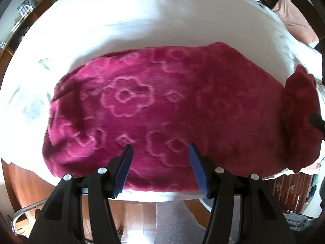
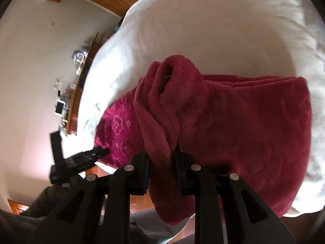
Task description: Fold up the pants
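Note:
Fuzzy magenta pants [image 1: 162, 101] with a raised flower pattern lie spread across the white bed [image 1: 142, 20], near its front edge. My left gripper [image 1: 160, 146] hovers over their near edge, open, its blue pads apart with nothing pinched. At the right end a bunch of the fabric [image 1: 300, 111] stands lifted, with a black tip of my right gripper [image 1: 316, 122] beside it. In the right wrist view my right gripper [image 2: 162, 154] is shut on a thick fold of the pants [image 2: 243, 122], which drapes down from it. The left gripper [image 2: 91, 156] shows at lower left.
The bed's front edge runs just under the pants, with wooden floor [image 1: 132, 213] below. A person's grey-clad leg [image 1: 172, 219] stands at the edge. A pink pillow [image 1: 294, 20] lies far right, a cluttered shelf [image 2: 69, 105] lines the wall, and a wooden cabinet [image 1: 290, 187] is at right.

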